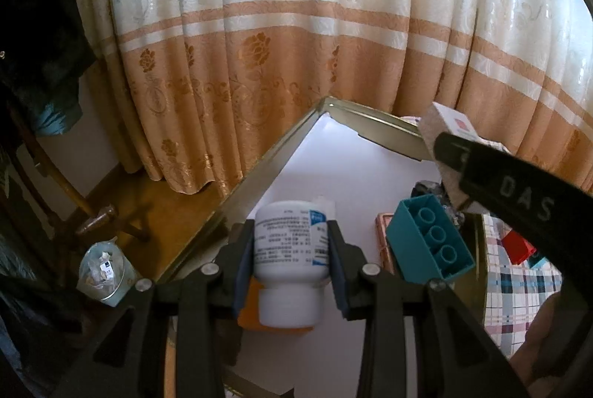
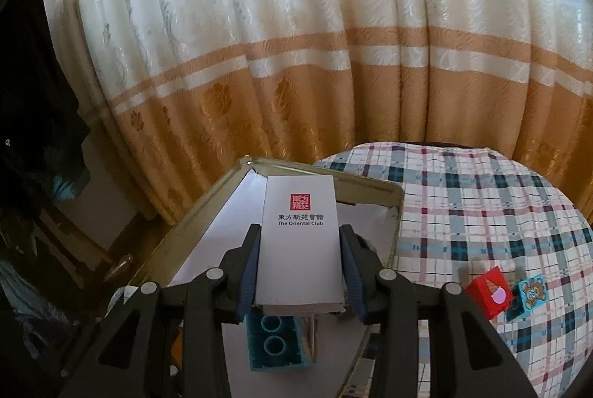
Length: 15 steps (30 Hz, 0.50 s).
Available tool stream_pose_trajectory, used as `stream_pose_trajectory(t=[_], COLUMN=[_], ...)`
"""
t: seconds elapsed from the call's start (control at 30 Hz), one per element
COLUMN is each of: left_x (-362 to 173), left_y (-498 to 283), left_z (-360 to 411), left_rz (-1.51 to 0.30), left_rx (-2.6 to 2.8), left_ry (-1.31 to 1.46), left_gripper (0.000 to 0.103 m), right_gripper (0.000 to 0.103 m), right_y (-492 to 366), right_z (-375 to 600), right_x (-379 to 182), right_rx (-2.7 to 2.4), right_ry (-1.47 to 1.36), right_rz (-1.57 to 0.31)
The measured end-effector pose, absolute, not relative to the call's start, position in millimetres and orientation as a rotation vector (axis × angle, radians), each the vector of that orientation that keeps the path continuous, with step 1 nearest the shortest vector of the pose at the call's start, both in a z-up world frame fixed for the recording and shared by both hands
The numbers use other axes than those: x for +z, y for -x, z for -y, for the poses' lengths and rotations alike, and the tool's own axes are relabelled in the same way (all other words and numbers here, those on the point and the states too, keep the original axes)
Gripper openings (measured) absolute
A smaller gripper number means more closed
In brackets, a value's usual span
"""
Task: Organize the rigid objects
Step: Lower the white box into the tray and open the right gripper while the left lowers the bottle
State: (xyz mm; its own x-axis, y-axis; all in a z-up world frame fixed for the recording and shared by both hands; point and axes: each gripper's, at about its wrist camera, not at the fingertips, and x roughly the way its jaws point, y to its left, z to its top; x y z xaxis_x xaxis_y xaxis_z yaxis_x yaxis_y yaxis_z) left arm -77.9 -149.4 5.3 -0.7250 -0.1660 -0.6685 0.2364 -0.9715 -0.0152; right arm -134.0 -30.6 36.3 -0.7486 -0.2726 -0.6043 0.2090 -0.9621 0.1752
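Curtain behind, tin tray [image 1: 259, 172] w/ white floor below both grippers. Left gripper [image 1: 292, 249] clamps white bottle [image 1: 289, 249], long axis along fingers, near tray's left edge. Right gripper [image 2: 300, 268] clamps white box [image 2: 300, 242], long axis pointing at tray's far corner, over teal brick [image 2: 278, 342].

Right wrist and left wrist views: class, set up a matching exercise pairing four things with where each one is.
Things:
1. white bottle
2. white box
3. teal brick
4. red block

Places:
A. on the plaid cloth
B. between the left gripper fingers
C. lying in the tray
D. between the right gripper fingers

Pairs: 1-B, 2-D, 3-C, 4-A
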Motion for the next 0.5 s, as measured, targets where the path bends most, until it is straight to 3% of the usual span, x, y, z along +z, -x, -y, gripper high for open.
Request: stream_pose_trajectory(t=[0.4, 0.47, 0.5], left_x=[1.4, 1.1, 1.1], left_y=[83.5, 84.0, 83.9], left_z=[143.0, 141.1, 140.6], left_rz=[-0.102, -0.084, -0.083], left_rx=[-2.717, -2.705, -2.698], left_ry=[-1.047, -1.044, -1.043], left_gripper=[0.036, 0.037, 0.045], right_gripper=[0.045, 0.050, 0.058], right_y=[153.8, 155.0, 154.7], right_z=[38.2, 35.8, 33.3], right_x=[24.6, 24.9, 25.8], right_rx=[-2.514, -2.468, -2.453], right_ry=[-1.060, -1.055, -1.050], right_rz=[0.212, 0.262, 0.289])
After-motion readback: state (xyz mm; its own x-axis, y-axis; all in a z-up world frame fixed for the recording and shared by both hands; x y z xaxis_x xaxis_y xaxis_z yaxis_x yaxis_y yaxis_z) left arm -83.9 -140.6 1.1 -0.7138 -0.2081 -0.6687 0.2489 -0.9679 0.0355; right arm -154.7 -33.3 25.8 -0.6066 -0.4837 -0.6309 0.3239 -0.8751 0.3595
